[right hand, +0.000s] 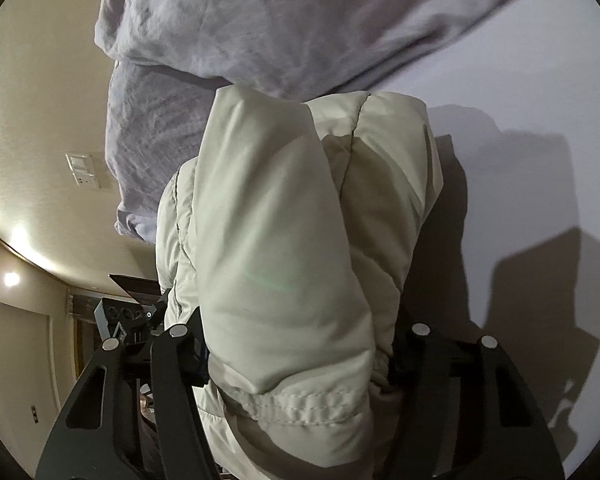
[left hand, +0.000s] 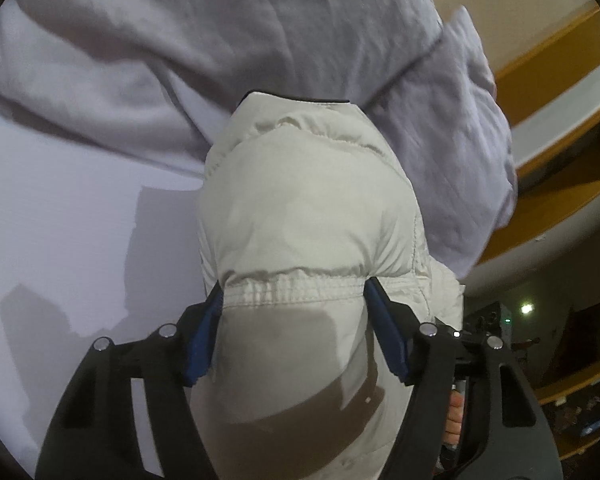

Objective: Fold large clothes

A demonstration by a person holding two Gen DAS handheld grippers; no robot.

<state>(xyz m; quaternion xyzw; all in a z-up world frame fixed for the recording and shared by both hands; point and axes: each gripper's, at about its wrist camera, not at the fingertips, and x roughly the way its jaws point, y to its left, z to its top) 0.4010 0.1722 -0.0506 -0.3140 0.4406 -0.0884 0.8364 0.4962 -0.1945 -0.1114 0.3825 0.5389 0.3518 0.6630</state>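
Note:
A cream puffy quilted jacket [left hand: 308,208] is held up by both grippers over a white bed sheet [left hand: 72,224]. My left gripper [left hand: 296,300] is shut on the jacket's stitched elastic hem, its blue pads [left hand: 204,336] pressing each side. My right gripper [right hand: 296,364] is shut on another part of the same jacket [right hand: 284,240]; the padded fabric bulges out between its black fingers [right hand: 172,364] and hides the tips. The jacket hangs forward from both grippers toward the bedding.
A rumpled pale lavender duvet [left hand: 228,28] lies across the bed beyond the jacket, also in the right wrist view [right hand: 268,20]. Wooden ledges [left hand: 560,56] sit at the right. A cream wall with a switch plate [right hand: 82,170] is at the left.

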